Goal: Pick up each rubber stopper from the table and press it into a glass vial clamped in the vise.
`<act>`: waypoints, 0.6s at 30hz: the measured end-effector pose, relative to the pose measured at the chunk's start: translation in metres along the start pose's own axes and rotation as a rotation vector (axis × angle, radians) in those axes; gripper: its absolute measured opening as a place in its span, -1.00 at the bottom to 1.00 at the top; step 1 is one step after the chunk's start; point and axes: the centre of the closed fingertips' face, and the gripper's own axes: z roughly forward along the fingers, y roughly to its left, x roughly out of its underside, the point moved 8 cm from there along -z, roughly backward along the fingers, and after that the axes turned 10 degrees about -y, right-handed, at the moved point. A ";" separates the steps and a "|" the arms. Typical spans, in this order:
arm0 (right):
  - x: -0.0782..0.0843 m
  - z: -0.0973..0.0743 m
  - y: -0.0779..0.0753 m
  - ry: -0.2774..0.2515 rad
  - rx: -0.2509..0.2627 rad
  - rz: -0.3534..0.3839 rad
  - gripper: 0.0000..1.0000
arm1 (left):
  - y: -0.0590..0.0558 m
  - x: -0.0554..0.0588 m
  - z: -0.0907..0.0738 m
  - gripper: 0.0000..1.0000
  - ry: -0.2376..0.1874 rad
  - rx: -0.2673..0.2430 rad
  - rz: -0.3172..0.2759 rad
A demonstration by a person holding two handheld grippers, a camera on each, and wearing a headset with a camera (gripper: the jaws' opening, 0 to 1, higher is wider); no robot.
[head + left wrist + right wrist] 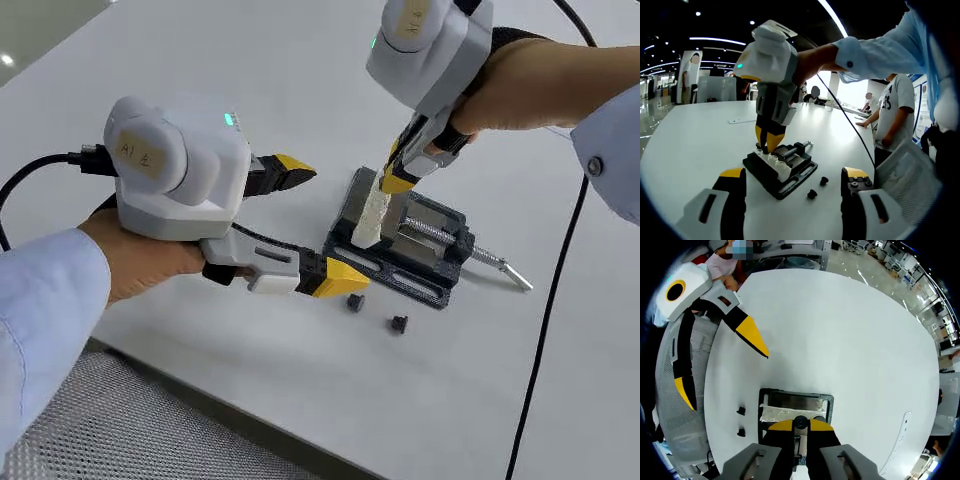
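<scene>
Watching from beside the white round surface (250, 60), I see the right tongs (397, 180) pointing down over the dark metal vise (440, 250). Their yellow tips are closed on a small black rubber stopper (800, 422), which is just above the row of clear glass vials (774, 160) clamped in the vise. The left tongs (322, 225) hover beside the vise with the tips wide apart and hold nothing. Two loose black stoppers (356, 301) lie on the surface just in front of the vise, near each other.

The held stopper is mostly hidden by the tips, so I cannot tell if it is centred on a vial mouth. If it is off centre, I think the push would land on the glass rim. Then the stopper could tilt and jump out sideways, or the vial could crack or slide down in the clamp. Nothing is holding the vise, so a slanted push may also move it on this smooth surface. The lower tip of the left tongs is near the loose stoppers and could knock them away.
</scene>
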 end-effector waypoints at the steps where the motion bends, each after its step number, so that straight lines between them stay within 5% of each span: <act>1: 0.000 0.001 0.000 0.000 0.000 0.000 -0.93 | 0.000 0.000 0.000 0.50 0.001 0.000 -0.001; 18: 0.004 -0.001 0.001 -0.060 0.018 0.005 -0.85 | 0.000 0.000 -0.001 0.49 0.000 -0.003 -0.002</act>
